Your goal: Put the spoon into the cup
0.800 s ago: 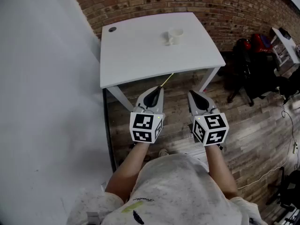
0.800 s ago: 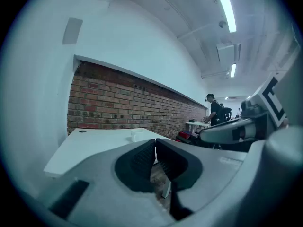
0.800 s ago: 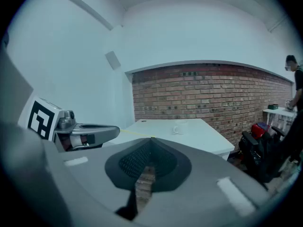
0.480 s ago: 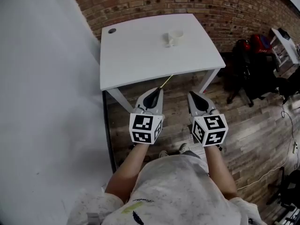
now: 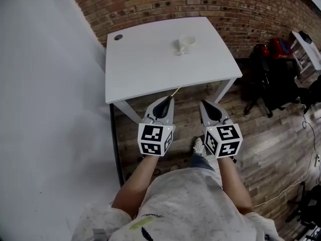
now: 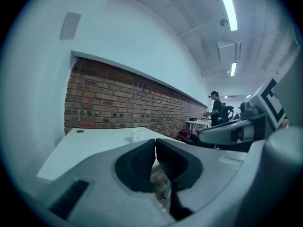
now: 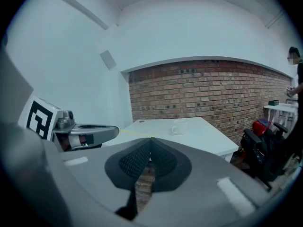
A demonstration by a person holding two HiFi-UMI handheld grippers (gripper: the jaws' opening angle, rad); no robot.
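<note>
A white cup point(image 5: 186, 41) stands toward the far side of a white table point(image 5: 150, 67); it also shows in the left gripper view as the cup point(image 6: 138, 135) and in the right gripper view as the cup point(image 7: 179, 127). My left gripper point(image 5: 168, 100) is shut on a thin yellowish spoon point(image 5: 175, 91), whose end points at the table's near edge. The spoon point(image 7: 135, 133) sticks out from the left gripper point(image 7: 94, 132) in the right gripper view. My right gripper point(image 5: 204, 104) hangs beside it, shut with nothing in it. Both are short of the table, over the floor.
A black grommet point(image 5: 118, 36) sits in the table's far left corner. A brick wall point(image 5: 200, 4) runs behind the table and a white wall point(image 5: 45, 109) along the left. A black chair point(image 5: 266, 79) and red bag point(image 5: 278, 46) stand to the right. A person point(image 6: 215, 110) stands far off.
The table and cup have come a little closer as the person steps forward; a shoe now shows below the right gripper. Both grippers stay shut, held as before.
</note>
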